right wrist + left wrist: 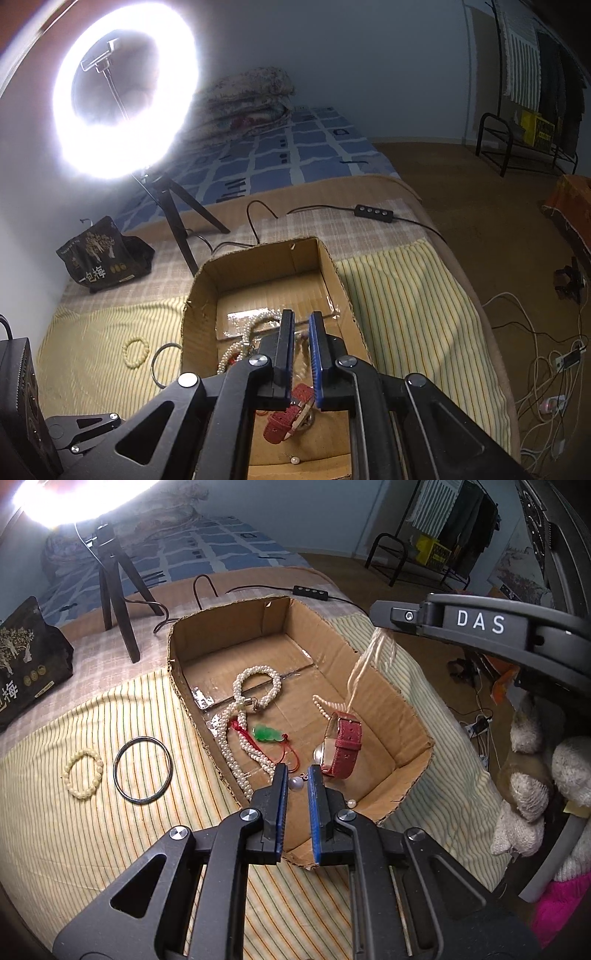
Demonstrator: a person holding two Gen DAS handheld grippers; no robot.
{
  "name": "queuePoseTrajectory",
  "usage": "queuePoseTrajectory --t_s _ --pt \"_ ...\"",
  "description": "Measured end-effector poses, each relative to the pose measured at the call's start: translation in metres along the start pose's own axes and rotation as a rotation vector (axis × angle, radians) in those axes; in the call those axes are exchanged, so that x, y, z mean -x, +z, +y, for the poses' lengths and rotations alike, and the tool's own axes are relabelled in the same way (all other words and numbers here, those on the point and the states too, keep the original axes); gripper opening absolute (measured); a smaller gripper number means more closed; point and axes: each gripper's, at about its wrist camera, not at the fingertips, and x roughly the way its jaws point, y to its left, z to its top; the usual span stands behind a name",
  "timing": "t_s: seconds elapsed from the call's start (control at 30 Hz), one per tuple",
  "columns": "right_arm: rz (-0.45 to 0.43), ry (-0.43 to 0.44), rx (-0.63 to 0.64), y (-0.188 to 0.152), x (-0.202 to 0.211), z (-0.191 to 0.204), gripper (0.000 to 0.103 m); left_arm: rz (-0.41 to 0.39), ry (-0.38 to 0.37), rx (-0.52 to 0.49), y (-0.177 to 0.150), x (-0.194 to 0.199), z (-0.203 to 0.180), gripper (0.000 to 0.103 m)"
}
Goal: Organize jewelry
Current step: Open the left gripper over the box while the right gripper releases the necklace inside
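Left gripper [297, 771] hung closed, empty, over the open brown cardboard box [229, 627]; right gripper [301, 332] clamped a dangling pale beaded strand [360, 668], apparently needing lowering and release inside.

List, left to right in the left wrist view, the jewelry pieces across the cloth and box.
Cream bead bracelet → dark bangle → green pendant → red watch strap, hanging in the box.

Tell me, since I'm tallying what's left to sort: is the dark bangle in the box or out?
Out. The dark bangle lies flat on the striped cloth, left of the cardboard box, beside the bead bracelet.
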Motion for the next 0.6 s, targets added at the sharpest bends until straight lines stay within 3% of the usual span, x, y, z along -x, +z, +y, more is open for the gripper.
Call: queuePoseTrajectory --t_s 0.03,0.07,0.13,0.17,0.2,0.23,0.27,0.3,0.47,0.6 --pt "0.003 0.002 -0.005 -0.001 -0.001 -0.001 0.009 -0.001 0.002 0.000 0.000 0.000 0.000 0.009" --pt "0.007 0.000 -0.009 -0.001 -0.002 -0.002 0.020 0.005 0.002 0.000 0.000 -0.001 0.001 0.009" --pt "0.006 -0.004 -0.020 -0.001 -0.002 -0.004 0.032 0.019 -0.001 0.005 0.000 -0.003 0.002 0.009" --pt "0.006 -0.006 -0.026 -0.001 -0.003 -0.005 0.034 0.022 -0.001 0.006 0.000 -0.004 0.002 0.010" --pt "0.009 -0.009 -0.030 0.000 -0.004 -0.005 0.037 0.025 -0.001 0.007 -0.001 -0.004 0.003 0.021" --pt "0.016 -0.011 -0.036 -0.001 -0.004 -0.006 0.051 0.025 -0.003 0.007 -0.001 -0.004 0.003 0.028" --pt "0.017 -0.013 -0.041 -0.001 -0.005 -0.007 0.066 0.022 -0.006 0.009 -0.001 -0.004 0.004 0.045" --pt "0.011 -0.016 -0.050 -0.001 -0.005 -0.008 0.071 0.016 -0.009 0.010 -0.001 -0.002 0.004 0.053" --pt "-0.013 -0.035 -0.080 0.000 -0.001 -0.011 0.092 0.018 -0.003 0.007 -0.002 0.000 0.004 0.054" --pt "-0.015 -0.047 -0.104 0.000 0.000 -0.013 0.098 0.028 0.007 0.004 -0.004 -0.001 0.005 0.054"
